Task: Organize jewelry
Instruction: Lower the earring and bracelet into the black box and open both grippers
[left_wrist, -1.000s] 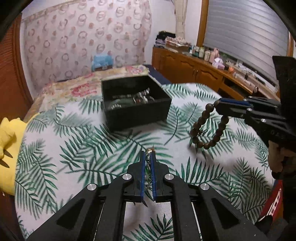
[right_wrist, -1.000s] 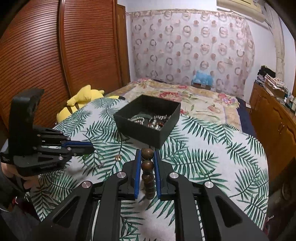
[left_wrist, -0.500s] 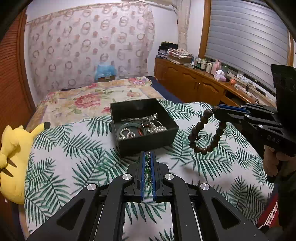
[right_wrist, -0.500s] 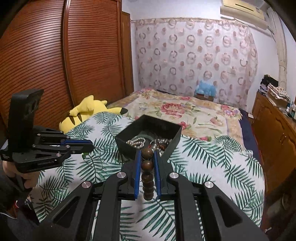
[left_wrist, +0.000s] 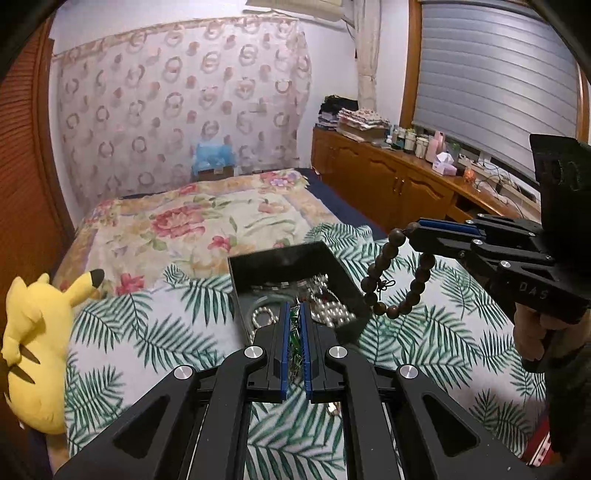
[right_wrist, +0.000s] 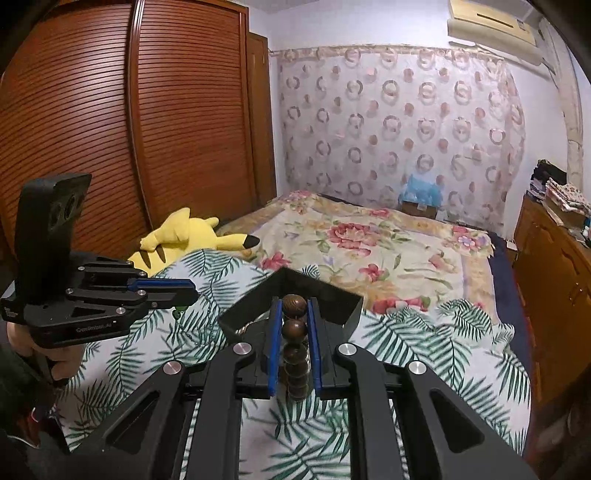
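Note:
A black open box (left_wrist: 340, 269) with pearls, chains and a green ring inside sits on the palm-leaf cloth; its far corner shows in the right wrist view (right_wrist: 314, 288). My left gripper (left_wrist: 294, 314) is shut on a small green jewelry piece (left_wrist: 294, 332), held just over the box's near edge. My right gripper (right_wrist: 294, 306) is shut on a brown wooden bead bracelet (right_wrist: 294, 328); in the left wrist view the bracelet (left_wrist: 399, 280) hangs from it beside the box's right side. The left gripper also shows in the right wrist view (right_wrist: 184, 291).
A yellow plush toy (left_wrist: 33, 339) lies at the bed's left edge, also in the right wrist view (right_wrist: 184, 236). A floral blanket (left_wrist: 192, 225) covers the far bed. Wooden cabinets (left_wrist: 388, 188) with bottles stand on the right. A small item (left_wrist: 334, 408) lies on the cloth.
Both grippers have moved forward toward the box, each still holding its piece. The left gripper now reaches over the box's near edge; the bracelet hangs closer to the box's right side.

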